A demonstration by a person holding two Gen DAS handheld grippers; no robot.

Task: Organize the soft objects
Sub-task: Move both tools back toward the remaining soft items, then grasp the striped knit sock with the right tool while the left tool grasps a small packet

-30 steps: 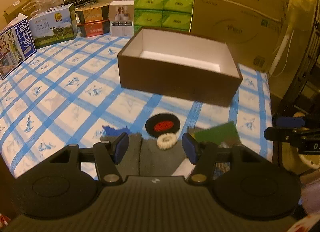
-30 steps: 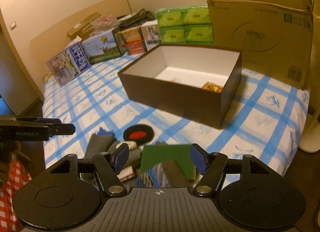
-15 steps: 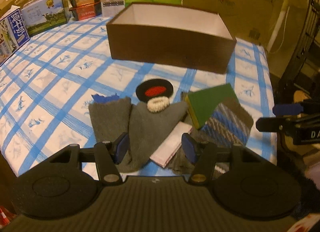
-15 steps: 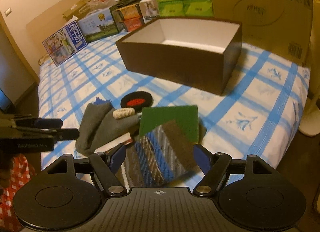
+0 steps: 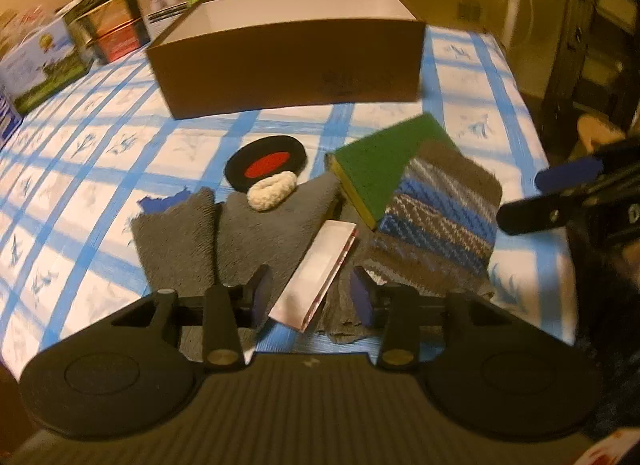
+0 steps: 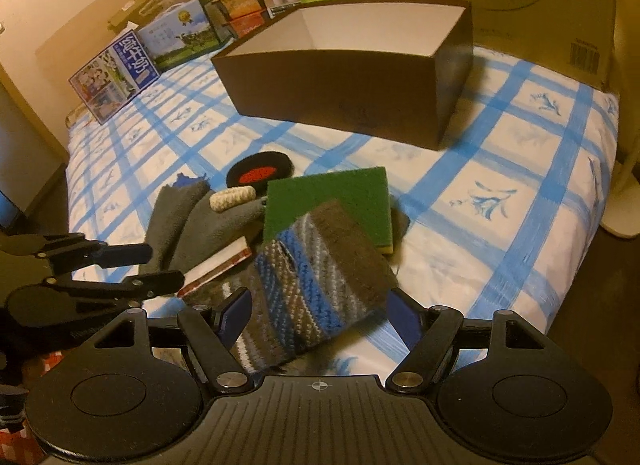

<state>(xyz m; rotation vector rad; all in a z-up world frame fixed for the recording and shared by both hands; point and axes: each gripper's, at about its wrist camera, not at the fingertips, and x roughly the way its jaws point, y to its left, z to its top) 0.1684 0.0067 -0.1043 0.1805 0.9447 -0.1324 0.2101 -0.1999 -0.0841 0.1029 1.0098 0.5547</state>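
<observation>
Left gripper (image 5: 307, 297) closing around the flat white-and-red packet (image 5: 320, 269), pads not yet touching. Right gripper (image 6: 318, 315) gapes, unclenched, over the striped blue-grey knitted cloth (image 6: 316, 285). Best pinch the near edges squarely.

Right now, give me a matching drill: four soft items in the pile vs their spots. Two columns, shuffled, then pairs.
Items:
1. cream knitted ring
2. green scouring sponge
3. striped blue-grey knitted cloth
4. black round pad with red centre

Places:
A. partly under the striped cloth
B. between the right tool's fingers
C. flat on the sheet, nearest the brown box
D. on the grey felt cloth

Pairs: 1-D, 2-A, 3-B, 4-C
</observation>
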